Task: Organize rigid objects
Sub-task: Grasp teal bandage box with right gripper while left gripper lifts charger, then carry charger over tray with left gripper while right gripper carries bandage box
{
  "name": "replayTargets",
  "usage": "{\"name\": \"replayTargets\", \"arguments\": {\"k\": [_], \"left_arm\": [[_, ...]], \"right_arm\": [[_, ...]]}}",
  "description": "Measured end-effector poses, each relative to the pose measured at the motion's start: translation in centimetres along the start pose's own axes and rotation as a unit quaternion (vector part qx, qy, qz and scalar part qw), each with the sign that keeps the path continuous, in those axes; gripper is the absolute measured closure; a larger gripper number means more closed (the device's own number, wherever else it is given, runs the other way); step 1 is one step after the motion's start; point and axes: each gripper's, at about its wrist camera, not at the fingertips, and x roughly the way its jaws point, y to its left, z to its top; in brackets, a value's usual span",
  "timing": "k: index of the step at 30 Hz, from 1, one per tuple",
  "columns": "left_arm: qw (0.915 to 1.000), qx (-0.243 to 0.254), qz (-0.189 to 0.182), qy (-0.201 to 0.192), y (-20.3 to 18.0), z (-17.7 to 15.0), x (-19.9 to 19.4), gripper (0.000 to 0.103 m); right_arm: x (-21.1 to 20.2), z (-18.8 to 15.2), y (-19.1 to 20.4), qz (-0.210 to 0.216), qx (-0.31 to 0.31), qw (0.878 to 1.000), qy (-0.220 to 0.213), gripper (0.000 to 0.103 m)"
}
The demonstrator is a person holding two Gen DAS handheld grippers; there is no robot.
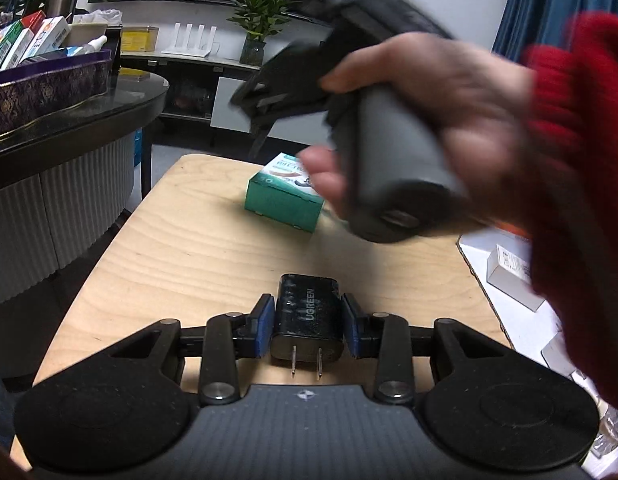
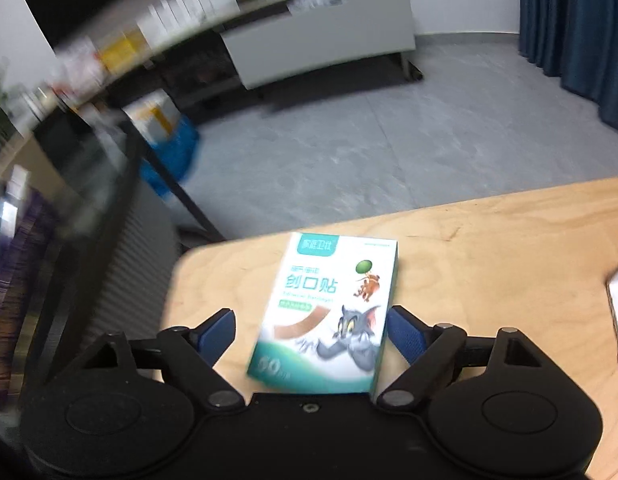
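My left gripper (image 1: 307,322) is shut on a black UGREEN charger (image 1: 307,318), prongs pointing back at the camera, held just above the wooden table (image 1: 181,248). A green and white plaster box (image 1: 283,196) lies flat on the table further out. In the right wrist view the same box (image 2: 329,312) lies between the blue pads of my right gripper (image 2: 309,332), which is open; the right pad (image 2: 405,334) is close to the box edge, the left pad stands clear of it. The right gripper and hand (image 1: 409,120) hover above the box in the left wrist view.
A white open cardboard box (image 1: 505,268) with small grey boxes sits at the table's right edge. A dark round table (image 1: 89,100) carrying a purple tray of packages stands to the left. A TV bench with plants is behind. Grey floor lies beyond the table edge.
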Motion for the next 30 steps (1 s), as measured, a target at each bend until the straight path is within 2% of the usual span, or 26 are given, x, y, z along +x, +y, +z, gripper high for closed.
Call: {"name": "replayTargets", "arguments": {"k": [3,6,7,12,17,21,24,30], "left_arm": [[0.9999,-0.010,0.005,0.001,0.3,0.0,0.1,0.067],[0.9998,-0.020,0.007,-0.005,0.5,0.1,-0.2,0.067],[0.9998,-0.018,0.010,-0.008,0.4,0.1,-0.4,0.067],[0.9997,-0.008,0.012,-0.019,-0.7,-0.5,-1.2,0.067],[0.9995,-0.027,0.000,-0.016,-0.7,-0.4,-2.6,0.067],[0.9997,-0.004,0.002,-0.024,-2.5,-0.2,-3.9,0.067],[0.9996,0.001,-0.015,-0.022,-4.8,-0.3,-5.3,0.067],[0.9973,0.040,-0.054,-0.027,-10.8,-0.4,-7.4,0.067]], "right_arm": [[2.4,0.2,0.8,-0.037,-0.034,0.998,0.026,0.004],[1.4,-0.5,0.2,-0.016,-0.055,0.998,0.009,0.019],[0.6,-0.9,-0.3,-0.011,-0.065,0.998,0.000,0.020],[-5.7,-3.2,-3.9,0.015,-0.106,0.993,-0.039,0.020],[-13.7,-7.5,-9.8,0.031,-0.117,0.990,-0.079,0.020],[-18.9,-11.7,-14.3,0.007,-0.137,0.984,-0.115,0.020],[-22.3,-14.3,-17.0,-0.024,-0.144,0.978,-0.147,0.020],[-27.2,-16.5,-23.3,-0.052,-0.095,0.975,-0.195,0.020]]}}
